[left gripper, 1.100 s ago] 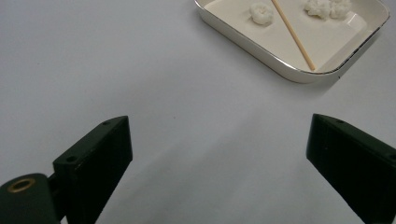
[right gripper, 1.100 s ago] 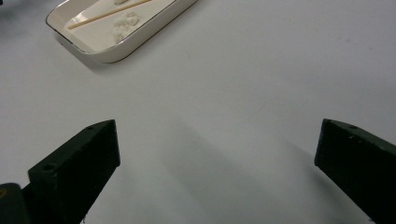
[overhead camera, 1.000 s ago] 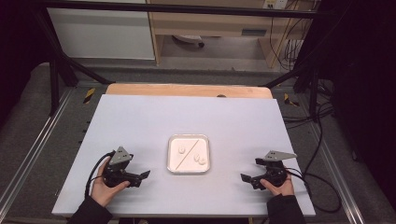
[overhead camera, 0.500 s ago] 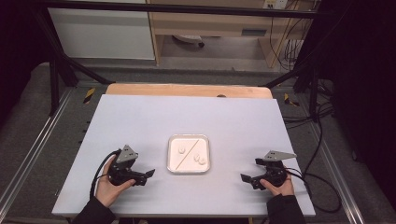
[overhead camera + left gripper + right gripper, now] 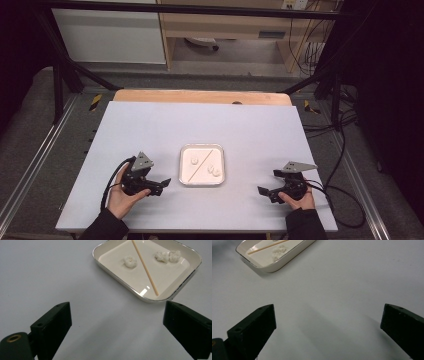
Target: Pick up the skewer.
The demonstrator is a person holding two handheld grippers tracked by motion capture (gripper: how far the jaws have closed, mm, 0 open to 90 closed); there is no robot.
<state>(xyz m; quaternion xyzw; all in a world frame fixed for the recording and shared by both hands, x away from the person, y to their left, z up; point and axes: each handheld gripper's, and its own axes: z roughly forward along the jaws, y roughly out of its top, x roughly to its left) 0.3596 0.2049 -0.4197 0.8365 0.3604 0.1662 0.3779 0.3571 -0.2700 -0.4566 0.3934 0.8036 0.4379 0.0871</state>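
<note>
Tray [image 5: 202,164] sits mid-worktop, toward the near edge, between both hands. Inside it: one thin wooden stick [image 5: 205,162] lying diagonally corner to corner, plus three small white crumbly lumps. One lump [image 5: 194,160] is on the left of the stick, a pair [image 5: 215,170] on the right, touching each other.

Key relation: stick's long axis runs from the tray's far-right corner to its near-left corner, so its near end points at the left tool [image 5: 161,185]. That tool is just beside the tray's left rim, jaws aimed at it. Right tool [image 5: 262,191] is well apart from the right rim. My read: left hand is the nearer one for anything in the tray, and a grab on the stick needs the jaws turned across that diagonal, not along it.

Both tools spread wide, nothing between the jaws.

View differences:
- Left gripper view: full tray [image 5: 147,267] ahead and right of the jaws, stick [image 5: 145,267] clearly lying flat on the tray floor, near end close to the rim. Single lump [image 5: 130,261] sits near the stick but apart from it; can't tell that from the high view.
- Right gripper view: a corner of the tray [image 5: 274,255] at top left, far off, with the stick [image 5: 267,247] and part of the lump pair [image 5: 277,251].
- High view gives the spacing of both hands on the worktop [image 5: 200,125].
</note>
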